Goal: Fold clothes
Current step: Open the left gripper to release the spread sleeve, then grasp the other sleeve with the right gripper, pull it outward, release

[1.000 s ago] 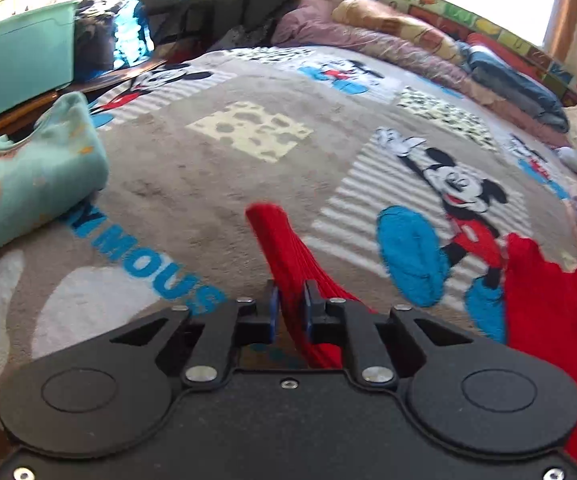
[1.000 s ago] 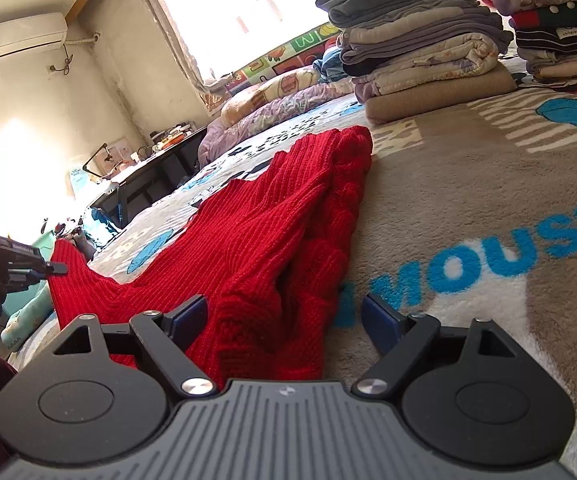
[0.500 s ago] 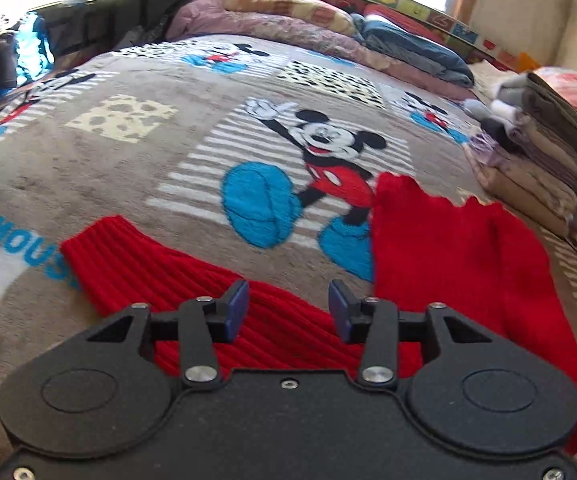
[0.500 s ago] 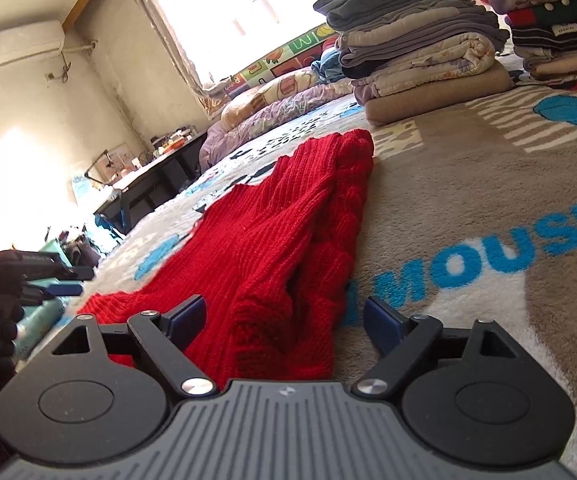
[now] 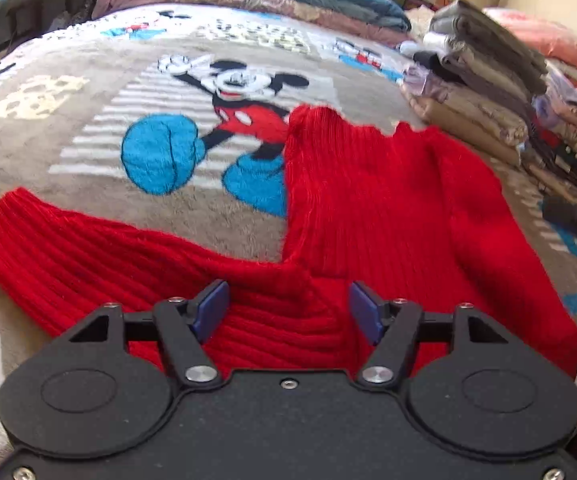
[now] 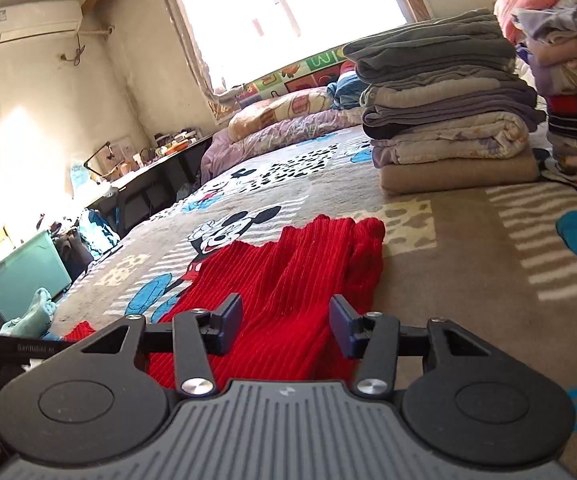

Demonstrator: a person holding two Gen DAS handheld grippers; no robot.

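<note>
A red ribbed knit sweater (image 5: pixel 368 208) lies spread on the cartoon-print blanket (image 5: pixel 88 128), its left sleeve (image 5: pixel 68 248) stretched out flat to the left. My left gripper (image 5: pixel 288 312) is open just above the sweater where the sleeve joins the body, holding nothing. In the right wrist view the same sweater (image 6: pixel 288 272) lies ahead, with its right side bunched into folds. My right gripper (image 6: pixel 286 330) hovers open over the near part of it, with nothing between its fingers.
Stacks of folded blankets and clothes (image 6: pixel 444 120) stand at the right of the bed, also seen as the folded stacks (image 5: pixel 488 92). Pillows (image 6: pixel 280 112) line the far side under the window. A teal bin (image 6: pixel 24 276) and a light-blue garment (image 6: pixel 32 312) lie at the left.
My left gripper let go of the red sleeve, which now lies flat, then opened wide and swung right toward the sweater's body. My right gripper rose and stayed open.
</note>
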